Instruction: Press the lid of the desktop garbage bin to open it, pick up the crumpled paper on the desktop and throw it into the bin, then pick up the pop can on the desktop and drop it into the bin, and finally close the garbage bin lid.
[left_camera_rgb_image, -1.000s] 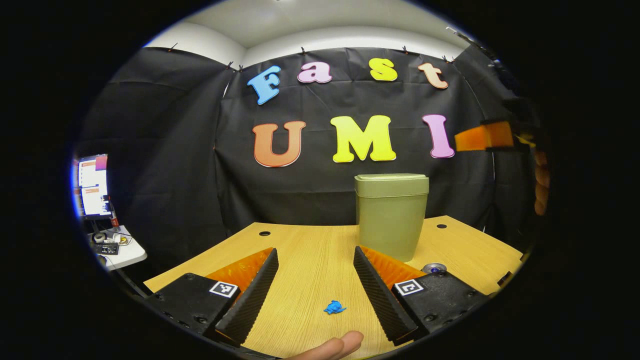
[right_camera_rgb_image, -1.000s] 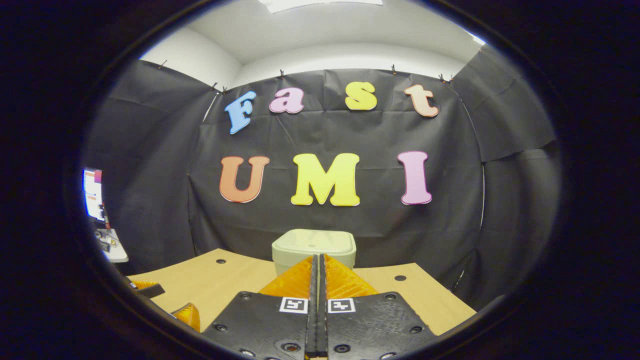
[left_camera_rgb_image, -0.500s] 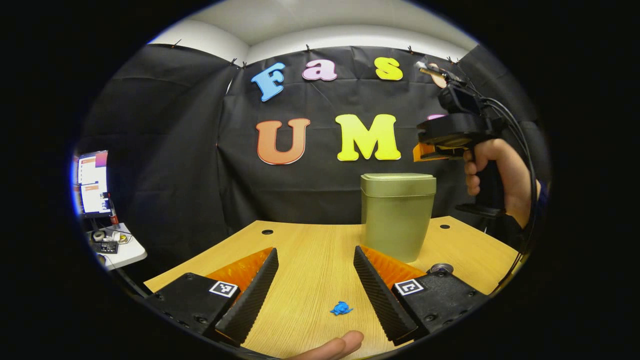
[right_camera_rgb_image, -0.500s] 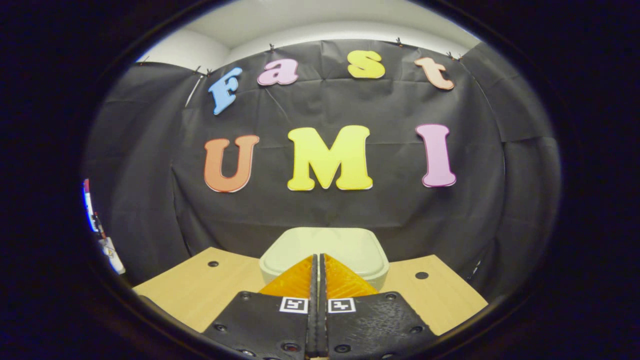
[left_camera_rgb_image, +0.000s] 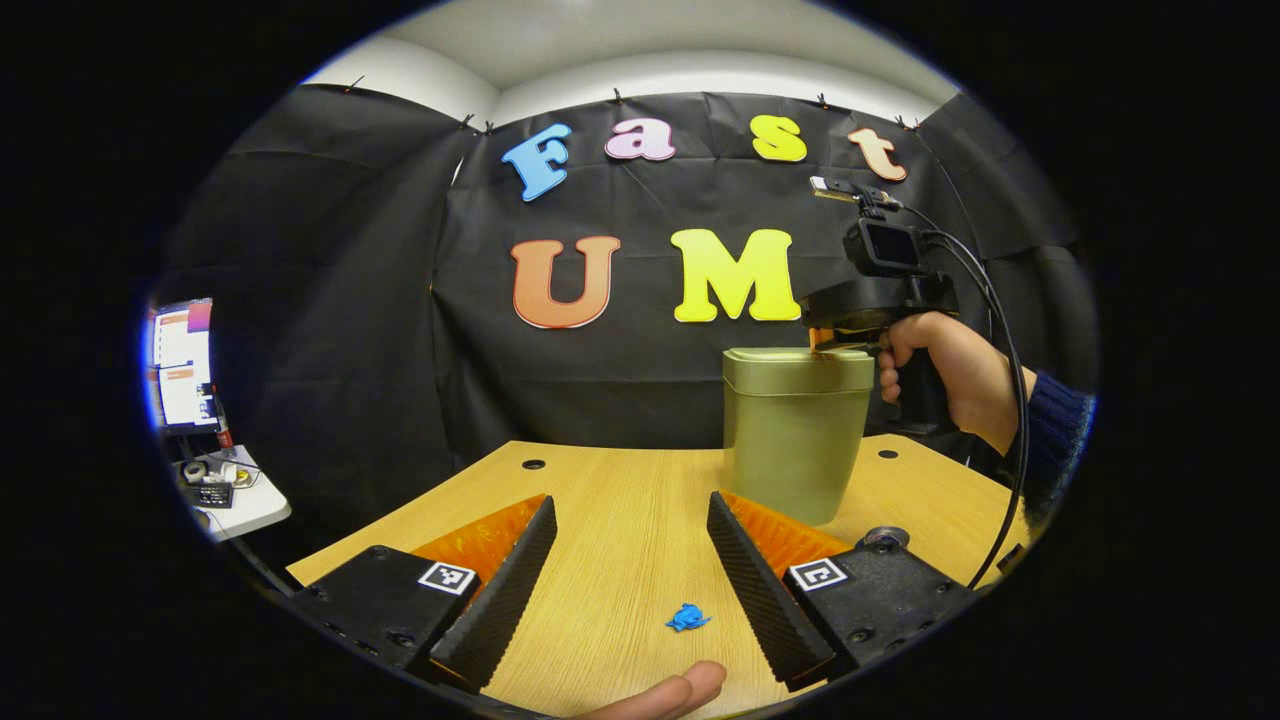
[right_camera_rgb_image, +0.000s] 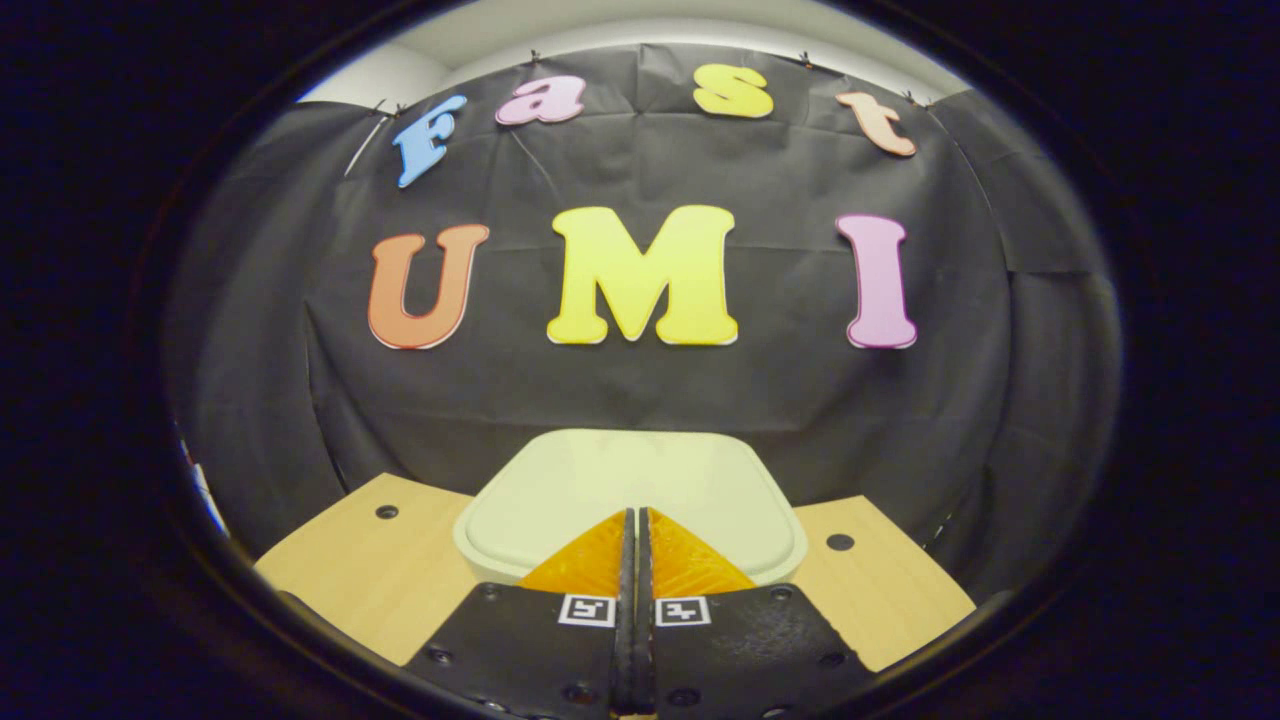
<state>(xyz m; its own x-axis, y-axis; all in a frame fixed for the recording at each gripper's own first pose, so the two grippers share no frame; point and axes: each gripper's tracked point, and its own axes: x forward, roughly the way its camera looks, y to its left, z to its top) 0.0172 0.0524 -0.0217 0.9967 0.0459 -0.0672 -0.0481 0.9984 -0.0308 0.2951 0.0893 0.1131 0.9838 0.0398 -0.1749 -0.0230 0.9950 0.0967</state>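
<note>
1. The wooden table (left_camera_rgb_image: 610, 520) spreads across the lower half of the left gripper view, with the booth's black cloth wall behind it.
2. The green garbage bin (left_camera_rgb_image: 795, 440) stands upright on the table at about two o'clock from the left gripper, its lid (right_camera_rgb_image: 630, 490) down.
3. The right gripper (right_camera_rgb_image: 631, 525) sits over the lid's near edge, fingers pressed flat together with nothing between them; whether they touch the lid I cannot tell. In the left gripper view a hand (left_camera_rgb_image: 945, 375) holds it at the bin's top right corner.
4. The left gripper (left_camera_rgb_image: 630, 515) hangs low over the table, jaws spread wide and empty.
5. The pop can's top (left_camera_rgb_image: 880, 537) peeks out at four o'clock from the bin, behind the left gripper's right finger.
6. A small blue crumpled paper (left_camera_rgb_image: 688, 618) lies on the table at six o'clock between the spread fingers, touching neither.
</note>
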